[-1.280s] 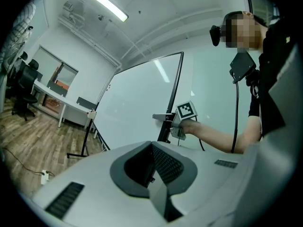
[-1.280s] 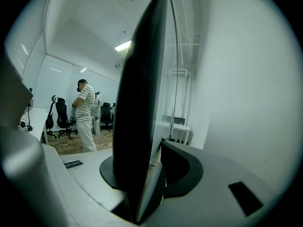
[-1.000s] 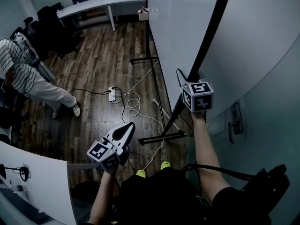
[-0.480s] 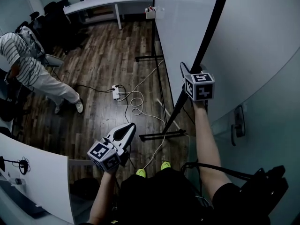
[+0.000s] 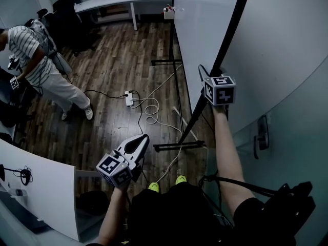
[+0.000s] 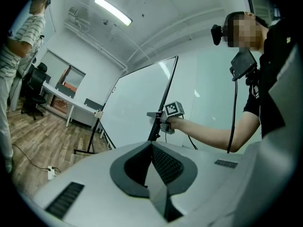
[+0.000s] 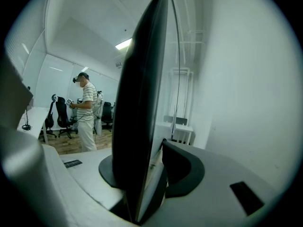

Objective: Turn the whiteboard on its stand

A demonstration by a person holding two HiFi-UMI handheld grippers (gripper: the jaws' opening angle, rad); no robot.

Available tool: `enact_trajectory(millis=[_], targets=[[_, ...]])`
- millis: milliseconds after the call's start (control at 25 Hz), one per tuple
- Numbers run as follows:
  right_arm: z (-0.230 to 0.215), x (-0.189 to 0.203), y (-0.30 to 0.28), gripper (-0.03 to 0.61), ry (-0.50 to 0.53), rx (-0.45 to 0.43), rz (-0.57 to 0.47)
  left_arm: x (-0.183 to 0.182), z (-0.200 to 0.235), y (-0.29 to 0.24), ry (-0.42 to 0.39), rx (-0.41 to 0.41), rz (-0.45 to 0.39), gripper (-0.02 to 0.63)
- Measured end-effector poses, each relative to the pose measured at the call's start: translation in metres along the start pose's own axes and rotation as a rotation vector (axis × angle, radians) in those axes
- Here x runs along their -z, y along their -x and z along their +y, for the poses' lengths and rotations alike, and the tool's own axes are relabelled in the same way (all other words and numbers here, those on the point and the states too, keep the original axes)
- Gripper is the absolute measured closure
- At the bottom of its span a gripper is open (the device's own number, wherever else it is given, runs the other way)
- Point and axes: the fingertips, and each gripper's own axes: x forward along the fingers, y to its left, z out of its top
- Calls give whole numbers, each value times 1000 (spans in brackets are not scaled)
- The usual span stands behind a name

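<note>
Right gripper (image 5: 213, 77) shown closed on the dark side edge (image 5: 231, 29) of the whiteboard (image 5: 202, 35). In the right gripper view the edge ran straight up between the two jaws, and both pads bore on it. The board stood directly ahead of my right hand. Its gripped edge rose up and away from the gripper, and its white face stretched away from me toward the far leg (image 5: 165, 61) of the stand. The near leg (image 5: 179, 146) sat on the wooden floor (image 5: 113, 60) just below my grip.

My left gripper (image 5: 142, 137) hung low and well apart from the board, jaws together and empty, so the right hand was by far the nearer one.

Room for moving, as I judged it:
- **Right side:** the pale wall (image 5: 287, 60) lay close on the right, leaving little space for the board to swing.
- **Left side:** the floor was wide, though a power strip (image 5: 129, 97) and looped cable (image 5: 148, 109) lay near the stand, and a person in a striped shirt (image 5: 36, 50) stood well off.

I judged that the turn would pivot about the stand, with the gripped edge carried toward the open side
</note>
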Motion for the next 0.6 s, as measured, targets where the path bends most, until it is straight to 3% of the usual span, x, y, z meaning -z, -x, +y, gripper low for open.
enact_trajectory(millis=[280, 600], targets=[[12, 1, 6, 443, 3, -45, 9, -1, -8, 20, 0, -11, -6, 601], [-2, 1, 9, 495, -22, 107, -38, -1, -7, 44, -4, -33, -14, 601]])
